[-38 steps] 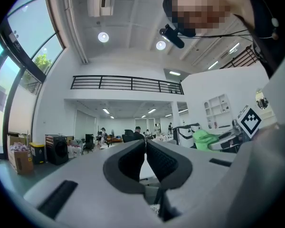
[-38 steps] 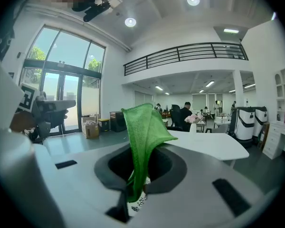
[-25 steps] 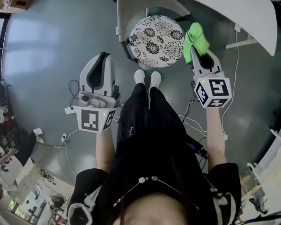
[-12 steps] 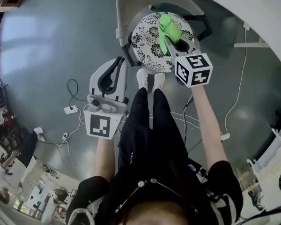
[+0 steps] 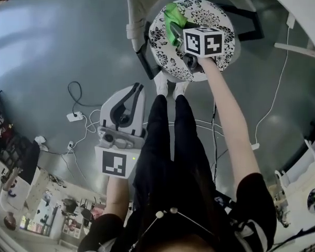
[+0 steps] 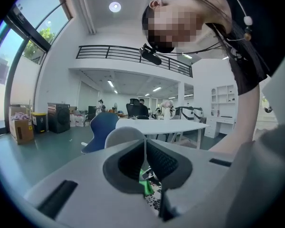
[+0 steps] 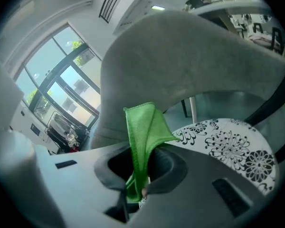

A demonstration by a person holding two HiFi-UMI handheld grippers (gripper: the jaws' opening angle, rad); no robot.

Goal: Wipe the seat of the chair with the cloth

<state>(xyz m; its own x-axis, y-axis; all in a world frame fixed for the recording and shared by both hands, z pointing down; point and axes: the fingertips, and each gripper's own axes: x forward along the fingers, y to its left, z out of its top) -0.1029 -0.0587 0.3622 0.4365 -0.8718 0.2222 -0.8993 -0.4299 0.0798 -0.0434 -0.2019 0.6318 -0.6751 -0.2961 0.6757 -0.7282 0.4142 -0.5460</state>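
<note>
My right claw [image 5: 177,31] is reaching over the chair [image 5: 134,20], clamped on the green cloth [image 5: 173,14]. In the right gripper view the jaws are pinching a narrow fold low down, and the rest of the cloth stands up above them in a loose flap. From the head view, the cloth is over the back-left part of the patterned seat [image 5: 223,14], close to the backrest [image 7: 190,56]. I cannot tell whether the fabric is actually pressing on the seat or just above it.

My left claw [image 5: 132,94] hangs low beside my leg, well apart from the chair. Its jaws are together with nothing between them.

Several things worry me:

- **Claw on the seat:** So little cloth sits below the jaws that a downward push could put the hard claw body on the seat instead of fabric. I would scrape it and wipe nothing.
- **Losing the cloth:** The pinch is thin. Drag across the seat could pull the fold out and leave the cloth behind.
- **Clipping the backrest:** The flap stands near the backrest, so a stroke started there could snag or bunch up. I may clip the backrest with the marker cube side.
- **Chair moving:** My left claw is not steadying the chair, so it may shift under a firm stroke.
- **Cables:** Cables [image 5: 76,96] lie on the floor [image 5: 52,46] near my feet.
</note>
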